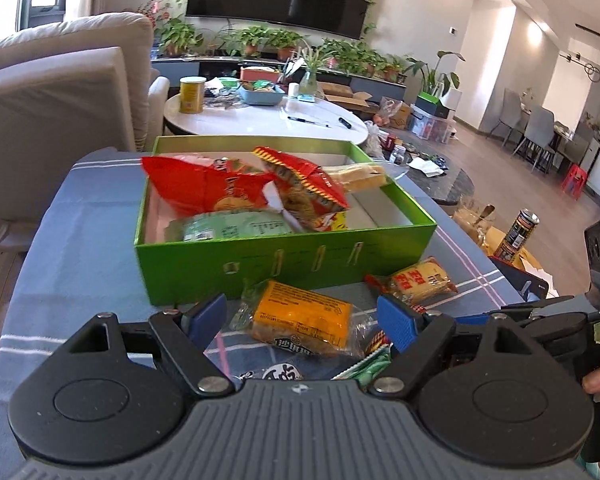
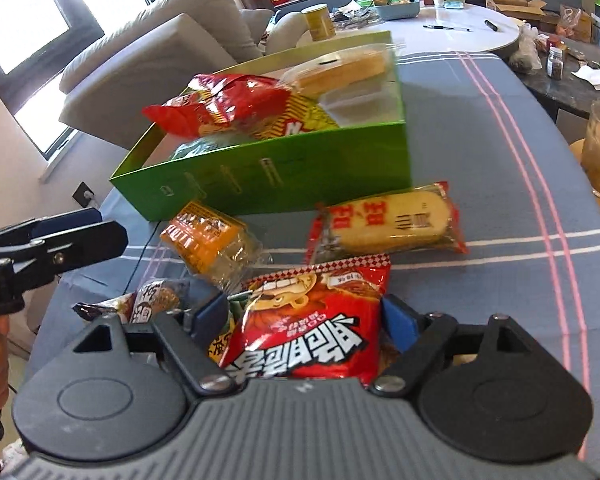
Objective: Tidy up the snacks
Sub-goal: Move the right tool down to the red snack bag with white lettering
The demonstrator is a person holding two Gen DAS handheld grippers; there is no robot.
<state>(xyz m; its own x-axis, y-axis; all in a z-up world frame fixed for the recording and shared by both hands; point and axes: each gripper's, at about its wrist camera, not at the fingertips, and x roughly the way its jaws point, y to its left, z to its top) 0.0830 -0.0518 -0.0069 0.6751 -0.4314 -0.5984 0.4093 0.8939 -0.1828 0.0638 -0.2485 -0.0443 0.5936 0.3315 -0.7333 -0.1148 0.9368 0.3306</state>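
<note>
Left gripper [image 1: 302, 320] open above orange cracker pack [image 1: 302, 314]. Right gripper [image 2: 306, 320] open astride red snack bag [image 2: 312, 320], pad contact unclear. Green box [image 1: 292, 256] beyond.

Colours on the table
Green box [image 1: 284, 258], blue cloth [image 1: 80, 240] with white and pink stripes, orange packet [image 1: 304, 312], red noodle bag [image 2: 312, 320], yellow-and-red packet [image 2: 388, 220], blue pads [image 1: 396, 320].
</note>
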